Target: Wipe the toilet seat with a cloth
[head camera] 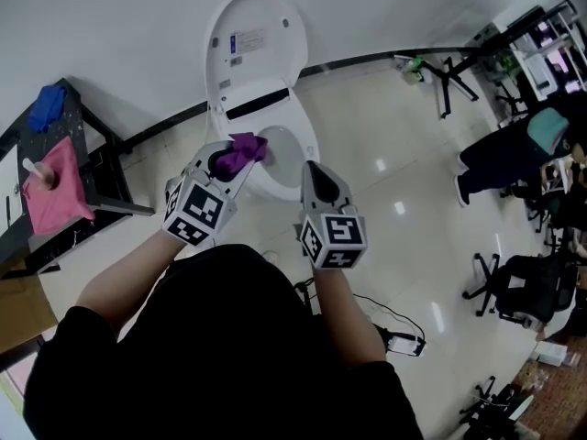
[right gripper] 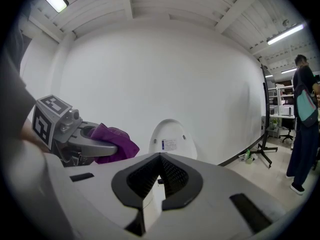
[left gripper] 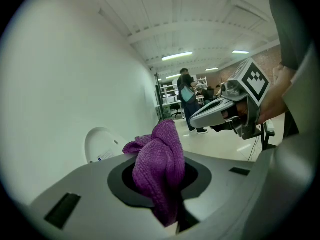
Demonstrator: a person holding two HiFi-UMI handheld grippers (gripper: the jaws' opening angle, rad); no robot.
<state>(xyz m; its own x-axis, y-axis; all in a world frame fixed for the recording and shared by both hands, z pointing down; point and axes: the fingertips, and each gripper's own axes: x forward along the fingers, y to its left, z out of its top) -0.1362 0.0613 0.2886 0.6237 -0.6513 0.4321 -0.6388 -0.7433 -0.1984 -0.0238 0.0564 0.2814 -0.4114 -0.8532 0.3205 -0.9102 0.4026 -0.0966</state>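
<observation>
A white toilet stands against the wall with its lid (head camera: 257, 39) raised, and the seat rim (head camera: 304, 145) lies below my grippers. My left gripper (head camera: 229, 161) is shut on a purple cloth (head camera: 240, 152), held just above the left side of the bowl. In the left gripper view the cloth (left gripper: 160, 164) bunches up between the jaws. My right gripper (head camera: 318, 174) hangs to the right of the bowl, jaws together with nothing in them. The right gripper view shows the lid (right gripper: 170, 141) ahead and the cloth (right gripper: 112, 144) at the left.
A black rack (head camera: 101, 168) at the left carries a pink cloth (head camera: 57, 186) and a blue cloth (head camera: 46, 106). A person (head camera: 514, 149) stands at the right near office chairs (head camera: 527, 287). A cable and power strip (head camera: 404, 342) lie on the floor behind me.
</observation>
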